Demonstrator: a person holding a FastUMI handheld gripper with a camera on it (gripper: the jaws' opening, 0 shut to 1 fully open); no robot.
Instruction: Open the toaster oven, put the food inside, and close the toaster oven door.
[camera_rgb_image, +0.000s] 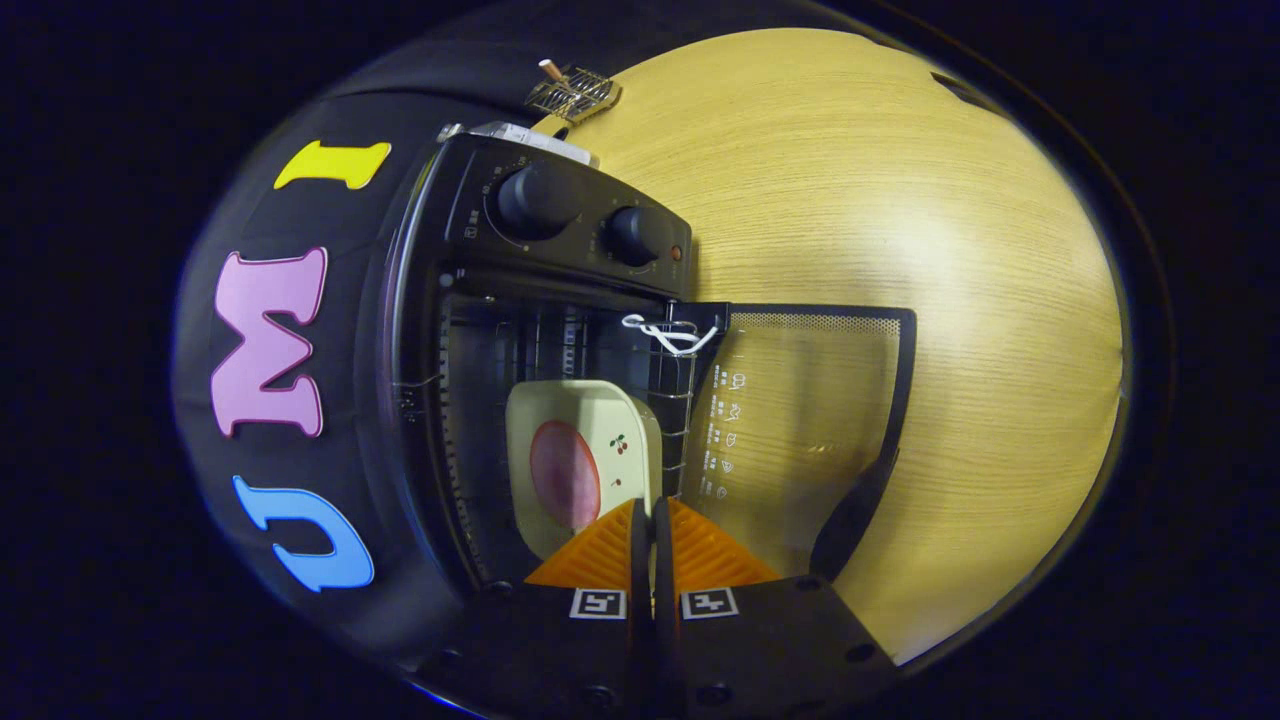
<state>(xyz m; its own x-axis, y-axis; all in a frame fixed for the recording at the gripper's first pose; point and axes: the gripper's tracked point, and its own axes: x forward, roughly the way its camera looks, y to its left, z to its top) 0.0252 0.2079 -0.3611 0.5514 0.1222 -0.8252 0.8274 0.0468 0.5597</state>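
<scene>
Counting from my end of the feed, I see one toaster oven (560, 330), one plate (585, 455), one slice of food (565, 473), two knobs and one small wire rack (572, 92). The picture is rolled sideways, so I place things by each other.

The toaster oven stands on a pale wooden table (900, 200) with its back to the black booth wall. Its door (810, 400) is swung fully open and lies flat out over the table; I can see the wood grain through the glass. A dark handle (850, 515) runs along the door's far edge. A white cord (665, 335) is looped by the hinge corner.

The control panel carries the two knobs: a larger one (538, 200) and a smaller one (635, 235), with a small red light (677, 252) beside the smaller one.

Inside the oven cavity sits the plate, cream-coloured with rounded corners and a small cherry print. On it lies the single round pinkish slice, looking like ham. The plate rests against the oven's wire shelf (675, 400).

My gripper (643, 520) has its fingers drawn together, with just a thin slit between them and nothing in it. The tips sit just short of the plate's near edge; I cannot tell whether they touch it.

The wire rack lies at the table's far edge, beyond the oven.
</scene>
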